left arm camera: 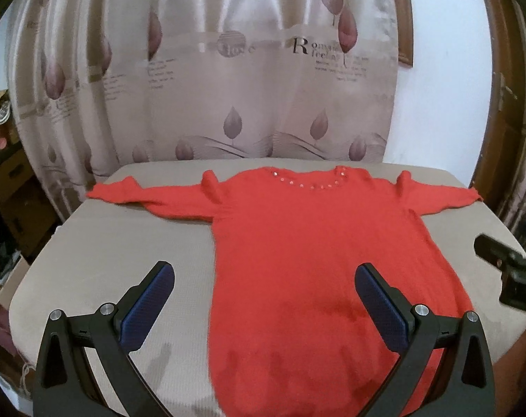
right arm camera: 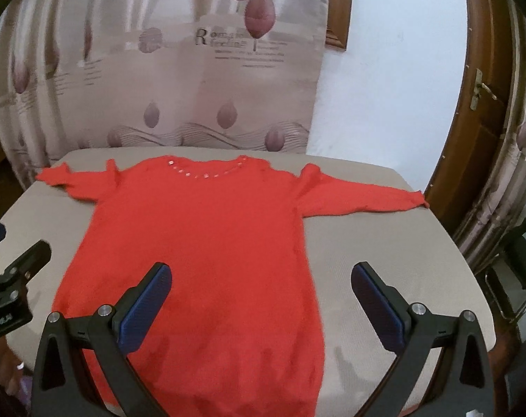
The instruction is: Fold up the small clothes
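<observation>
A small red long-sleeved sweater (left arm camera: 308,243) (right arm camera: 200,236) lies flat on a beige cloth-covered table (left arm camera: 130,243) (right arm camera: 384,243), neckline with shiny beads at the far side, both sleeves spread out sideways. My left gripper (left arm camera: 264,278) hovers open over the sweater's lower left part, one finger over bare table, the other over the red fabric. My right gripper (right arm camera: 263,278) hovers open over the lower right part of the hem area. Neither holds anything. The right gripper (left arm camera: 506,274) shows at the right edge of the left wrist view; the left gripper (right arm camera: 9,278) shows at the left edge of the right wrist view.
A patterned beige curtain (left arm camera: 210,69) hangs behind the table. A wooden door (right arm camera: 471,104) with a handle stands at the right. Boxes and clutter (left arm camera: 2,173) sit at the far left. Bare table cloth lies on both sides of the sweater body.
</observation>
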Tool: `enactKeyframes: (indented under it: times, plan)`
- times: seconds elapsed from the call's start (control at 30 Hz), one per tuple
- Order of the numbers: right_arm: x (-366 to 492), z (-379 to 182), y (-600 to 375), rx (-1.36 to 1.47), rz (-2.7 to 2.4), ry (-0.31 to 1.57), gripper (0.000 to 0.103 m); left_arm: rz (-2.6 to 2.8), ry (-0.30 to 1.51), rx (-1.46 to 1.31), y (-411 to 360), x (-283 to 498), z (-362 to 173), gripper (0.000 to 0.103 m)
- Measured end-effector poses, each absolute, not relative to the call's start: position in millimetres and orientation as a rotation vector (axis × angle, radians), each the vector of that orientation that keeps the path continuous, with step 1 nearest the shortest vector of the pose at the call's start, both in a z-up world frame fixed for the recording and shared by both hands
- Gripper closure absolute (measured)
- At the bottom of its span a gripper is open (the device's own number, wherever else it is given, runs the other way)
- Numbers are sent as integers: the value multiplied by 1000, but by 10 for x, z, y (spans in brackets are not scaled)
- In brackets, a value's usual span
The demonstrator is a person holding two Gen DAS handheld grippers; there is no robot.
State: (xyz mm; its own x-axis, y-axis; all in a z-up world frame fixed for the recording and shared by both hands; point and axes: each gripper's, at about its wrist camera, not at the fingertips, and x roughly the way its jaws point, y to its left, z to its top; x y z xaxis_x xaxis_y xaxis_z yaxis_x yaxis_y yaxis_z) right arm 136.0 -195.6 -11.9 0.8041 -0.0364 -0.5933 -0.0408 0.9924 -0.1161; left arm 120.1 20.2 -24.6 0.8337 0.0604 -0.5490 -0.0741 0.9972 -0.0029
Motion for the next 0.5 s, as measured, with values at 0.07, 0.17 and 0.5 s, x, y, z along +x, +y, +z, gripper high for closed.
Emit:
enactKeyframes:
  times: [0.07, 0.17, 0.5]
  plan:
    - [1502, -129, -1993, -129, -10, 637, 0, 72, 575, -11, 168, 1287, -253, 0]
    - [1720, -167, -2067, -133, -25, 656, 0, 76, 567, 0, 115, 1452, -265, 0]
    - [2409, -349, -2396, -107, -63, 713, 0, 85, 584, -66, 90, 1968, -394, 0]
